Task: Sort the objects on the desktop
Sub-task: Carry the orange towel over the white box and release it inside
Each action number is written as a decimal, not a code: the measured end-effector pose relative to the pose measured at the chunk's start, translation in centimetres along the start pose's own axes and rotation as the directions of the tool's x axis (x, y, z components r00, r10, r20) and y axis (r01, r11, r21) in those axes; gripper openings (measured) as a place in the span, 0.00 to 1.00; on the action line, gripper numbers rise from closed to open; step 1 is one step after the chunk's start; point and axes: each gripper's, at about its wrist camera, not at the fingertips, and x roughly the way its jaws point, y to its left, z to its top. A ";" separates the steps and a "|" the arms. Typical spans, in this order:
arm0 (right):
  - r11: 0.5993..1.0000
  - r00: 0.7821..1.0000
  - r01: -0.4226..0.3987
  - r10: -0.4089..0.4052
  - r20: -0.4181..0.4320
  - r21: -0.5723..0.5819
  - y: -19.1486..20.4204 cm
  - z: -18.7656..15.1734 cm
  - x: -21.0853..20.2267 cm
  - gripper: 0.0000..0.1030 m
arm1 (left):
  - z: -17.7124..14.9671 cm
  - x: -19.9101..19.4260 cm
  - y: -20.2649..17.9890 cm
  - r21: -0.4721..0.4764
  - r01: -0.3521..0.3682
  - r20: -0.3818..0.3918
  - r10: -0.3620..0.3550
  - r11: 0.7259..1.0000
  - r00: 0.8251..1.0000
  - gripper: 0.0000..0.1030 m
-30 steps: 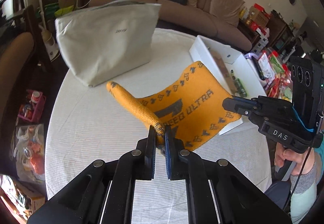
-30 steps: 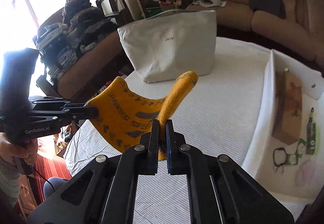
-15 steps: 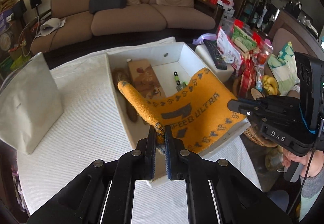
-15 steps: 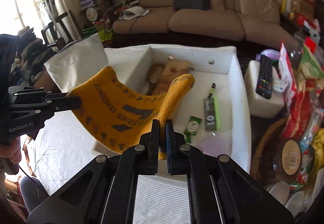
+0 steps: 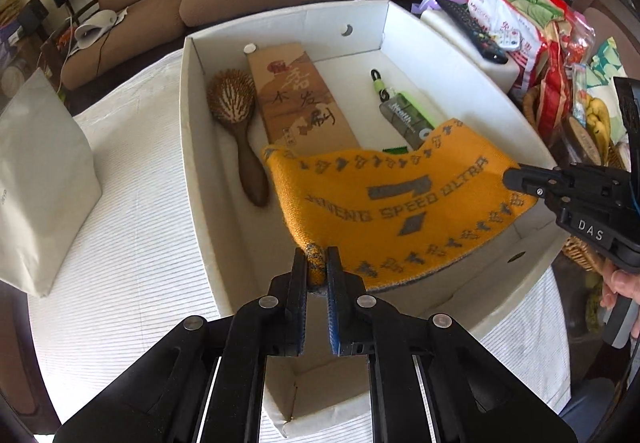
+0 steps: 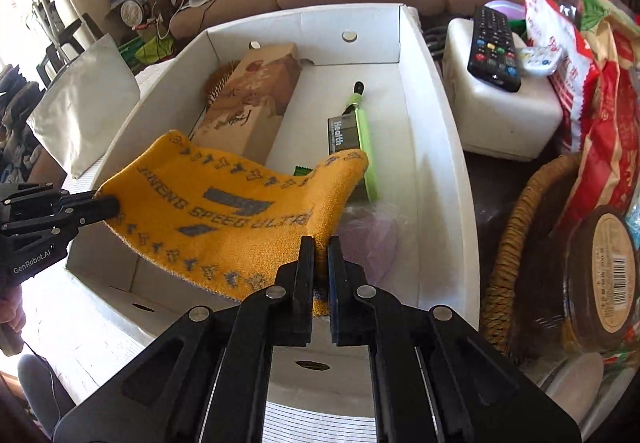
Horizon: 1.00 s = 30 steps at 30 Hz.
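Note:
A folded orange cloth with grey lettering (image 5: 392, 203) hangs stretched between both grippers, over the near half of the white cardboard box (image 5: 192, 147). My left gripper (image 5: 317, 263) is shut on one corner of it. My right gripper (image 6: 320, 255) is shut on the other corner of the cloth (image 6: 224, 219). The right gripper also shows at the right of the left wrist view (image 5: 516, 175), and the left gripper at the left of the right wrist view (image 6: 106, 205). The cloth hides part of the box floor.
In the box lie a wooden hairbrush (image 5: 236, 123), a brown carton (image 5: 304, 99) and a green-edged pack (image 6: 352, 147). A grey bag (image 5: 40, 179) stands left on the white tablecloth. A remote (image 6: 494, 47), snack bags and a wicker basket (image 6: 516, 243) crowd the right.
Both grippers have carried the cloth from the table beside the grey bag over to the box. It now hangs lower and flatter above the box's near end.

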 end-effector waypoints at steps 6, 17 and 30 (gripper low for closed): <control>0.997 0.995 0.073 -0.072 -0.067 0.015 0.0 -1.0 1.7 0.11 | -1.4 0.5 0.0 -0.013 -0.017 -0.031 0.017 1.000 0.999 0.17; 0.995 0.995 0.100 -0.100 0.021 0.015 1.7 -1.2 -3.1 0.34 | -2.0 -5.2 1.2 -0.030 -0.020 0.049 0.021 0.999 0.999 0.30; 0.999 0.994 0.053 -0.052 0.099 -0.007 6.9 -4.3 -8.0 1.00 | -6.0 -10.4 1.5 -0.097 0.028 0.130 -0.015 0.995 0.991 1.00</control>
